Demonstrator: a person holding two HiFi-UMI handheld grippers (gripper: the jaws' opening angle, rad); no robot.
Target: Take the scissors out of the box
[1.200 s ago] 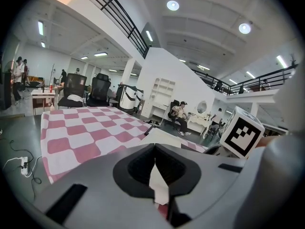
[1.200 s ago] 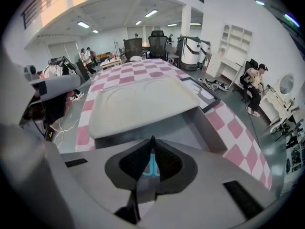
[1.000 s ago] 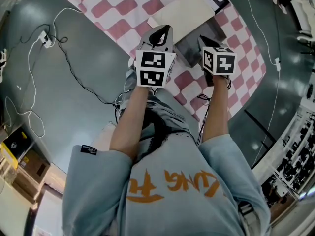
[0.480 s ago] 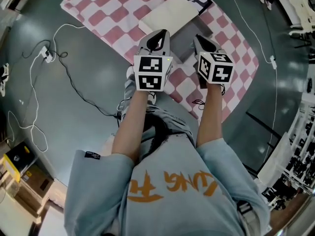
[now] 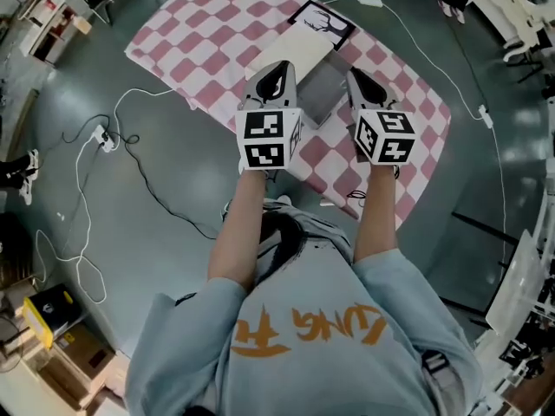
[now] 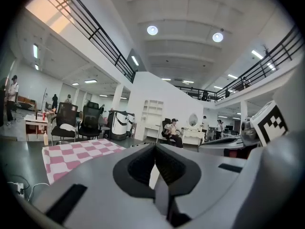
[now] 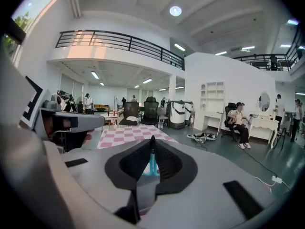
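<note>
- While the right gripper (image 7: 152, 142) points out across the hall, its jaws are pinched nearly together on the scissors (image 7: 151, 165) — a teal strip with rounded teal loops shows in the narrow slot between the pads.
- Exactly which part of the scissors the pads press on I cannot make out; only the teal plastic is visible.
- Left gripper (image 6: 155, 149): jaws closed tip to tip, with nothing between them.
- From the head view both grippers are held up in front of the person, well above the grey box (image 5: 319, 94), which lies open on the pink checkered cloth (image 5: 199, 42) on the floor, its cream lid (image 5: 290, 55) beside it.
- So the scissors look to be out of the box and up in the air, carried by the right jaws alone.
- Handling, as I judge it — light, thin and stiff, hard plastic and probably smooth metal, so liable to swing or slide in a narrow pinch.
- Best hold, I'd say, is across the closed blades near the pivot, or flat on the handle shank, never on the tips.
</note>
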